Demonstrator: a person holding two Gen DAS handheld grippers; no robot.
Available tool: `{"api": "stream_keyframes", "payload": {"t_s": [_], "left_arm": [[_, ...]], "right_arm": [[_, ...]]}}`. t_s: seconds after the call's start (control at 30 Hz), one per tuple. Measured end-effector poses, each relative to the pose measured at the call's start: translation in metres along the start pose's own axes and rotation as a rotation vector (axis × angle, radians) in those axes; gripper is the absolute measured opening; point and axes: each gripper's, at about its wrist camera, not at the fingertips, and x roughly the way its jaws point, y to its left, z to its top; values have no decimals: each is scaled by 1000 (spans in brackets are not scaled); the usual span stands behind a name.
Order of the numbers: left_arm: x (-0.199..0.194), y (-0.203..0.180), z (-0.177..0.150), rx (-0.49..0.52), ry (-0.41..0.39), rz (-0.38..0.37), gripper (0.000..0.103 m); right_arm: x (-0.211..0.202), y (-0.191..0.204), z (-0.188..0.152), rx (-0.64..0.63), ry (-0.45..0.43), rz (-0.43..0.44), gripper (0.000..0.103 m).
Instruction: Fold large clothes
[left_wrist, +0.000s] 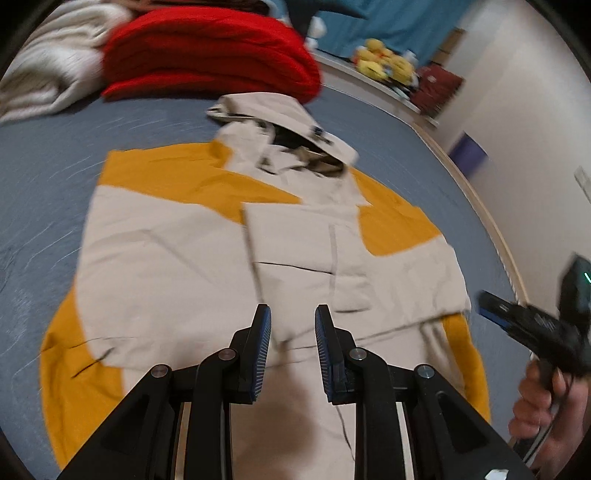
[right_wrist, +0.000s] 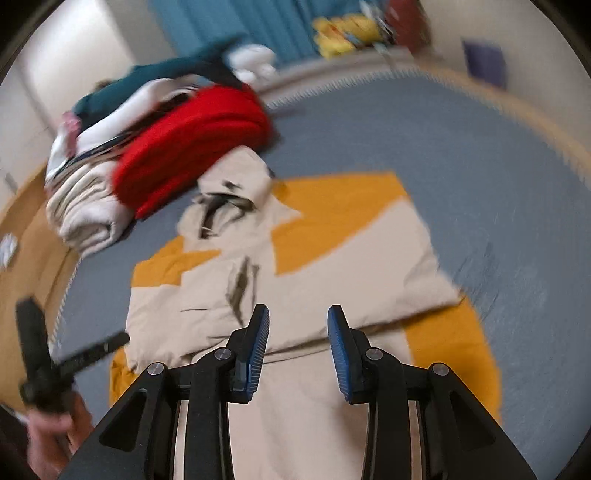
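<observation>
Left gripper (left_wrist: 292, 325): jaws narrowly parted, empty. Right gripper (right_wrist: 298, 325): jaws wider, empty. Both hang over the near hem of the beige-and-yellow jacket (left_wrist: 207, 251), spread flat ahead on the blue bed (left_wrist: 44, 177), sleeves folded in. Judgement: pinch both hem corners together and carry them evenly toward the hood (left_wrist: 280, 122), beyond the pads.

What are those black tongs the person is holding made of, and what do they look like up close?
Each set of tongs is a black, angular frame with triangular cut-outs and round silver rivets at its joints. The two fingers carry blue ribbed pads on their inner faces. Seen from the side, the right tongs sit on a black pistol-style handle with a small green light on a dark block above. No sleeve shows clearly.
</observation>
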Motion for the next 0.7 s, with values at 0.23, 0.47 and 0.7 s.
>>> {"api": "stream_keyframes", "payload": {"t_s": [0.23, 0.47, 0.7], "left_arm": [[35, -33, -14, 120, 28, 12, 23], [67, -42, -15, 140, 60, 28, 39], [97, -43, -21, 200, 119, 136, 44]], "right_arm": [[54, -59, 2, 275, 177, 23, 35], [70, -82, 6, 337, 193, 28, 10], [73, -71, 4, 300, 199, -27, 5]]}}
